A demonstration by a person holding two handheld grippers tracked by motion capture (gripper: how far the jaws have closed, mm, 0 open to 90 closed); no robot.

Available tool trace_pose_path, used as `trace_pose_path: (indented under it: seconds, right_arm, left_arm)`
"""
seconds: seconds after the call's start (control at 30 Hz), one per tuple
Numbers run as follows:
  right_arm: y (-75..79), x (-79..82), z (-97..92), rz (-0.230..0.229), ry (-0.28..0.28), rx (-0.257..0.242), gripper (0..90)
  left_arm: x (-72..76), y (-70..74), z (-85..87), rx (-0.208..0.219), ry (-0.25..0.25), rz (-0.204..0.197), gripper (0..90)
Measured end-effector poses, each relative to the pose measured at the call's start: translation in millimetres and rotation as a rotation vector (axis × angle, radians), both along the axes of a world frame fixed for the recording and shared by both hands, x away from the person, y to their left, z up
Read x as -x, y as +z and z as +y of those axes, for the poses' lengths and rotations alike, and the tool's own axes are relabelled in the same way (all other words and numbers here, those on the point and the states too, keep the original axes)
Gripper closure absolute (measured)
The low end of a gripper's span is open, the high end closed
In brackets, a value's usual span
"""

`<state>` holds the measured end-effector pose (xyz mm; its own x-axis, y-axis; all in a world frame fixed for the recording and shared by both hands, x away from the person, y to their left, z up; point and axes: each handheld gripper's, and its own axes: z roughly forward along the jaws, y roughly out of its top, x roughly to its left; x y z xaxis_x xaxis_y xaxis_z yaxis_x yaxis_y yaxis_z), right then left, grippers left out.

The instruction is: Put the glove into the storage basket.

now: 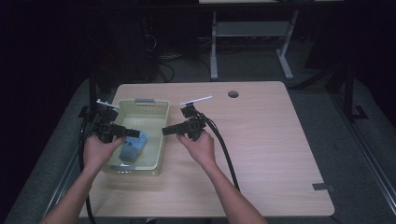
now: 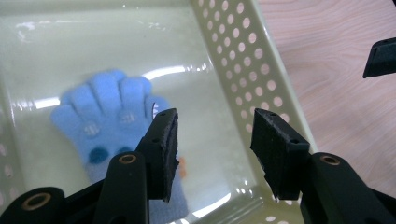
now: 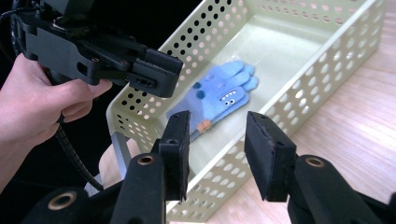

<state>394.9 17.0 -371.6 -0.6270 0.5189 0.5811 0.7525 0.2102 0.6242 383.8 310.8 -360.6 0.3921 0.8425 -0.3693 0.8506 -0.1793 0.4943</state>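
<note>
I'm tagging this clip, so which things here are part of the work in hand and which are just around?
In the job:
- blue glove, lying in the basket
- pale green perforated basket
- left tool, jaws apart, nothing between them
- right tool, jaws apart, nothing between them

Just around:
- wooden table
- white desk frame behind

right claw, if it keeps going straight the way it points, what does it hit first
Probably the near perforated wall of the basket, just ahead of the right claw; the blue glove lies beyond it inside. Depth is hard to judge.

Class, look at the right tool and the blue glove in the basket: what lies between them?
The basket's perforated side wall stands between the right tool and the blue glove, in the right gripper view.
</note>
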Motion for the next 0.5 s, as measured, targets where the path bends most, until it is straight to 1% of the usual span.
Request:
trace_pose_path:
  seconds: [0.13,0.17,0.27,0.4,0.43,0.5]
  right_arm:
    - [1.0,-0.2,-6.0,-0.002,-0.008,-0.002,59.7]
    - [1.7,-0.2,-10.5,-0.005,-0.014,-0.002,59.4]
    - [2.7,0.1,-14.4,0.001,-0.023,-0.006,58.4]
    - [3.8,-0.1,-23.6,-0.003,-0.029,-0.008,56.7]
    - [4.0,-0.4,-25.5,-0.012,-0.029,-0.007,56.4]
    - [4.9,-0.1,-27.1,-0.010,-0.032,-0.011,56.3]
  left_arm:
    - [0.3,1.3,-2.8,0.007,-0.003,-0.010,49.0]
    - [0.4,2.2,-5.7,0.012,-0.009,-0.012,48.5]
    - [0.4,3.3,-8.0,0.018,-0.015,-0.015,47.0]
    - [-0.1,5.9,-11.9,0.039,-0.014,-0.026,45.8]
    - [-0.3,6.3,-12.2,0.040,-0.019,-0.031,45.5]
    - [-0.3,6.7,-13.1,0.048,-0.018,-0.037,44.6]
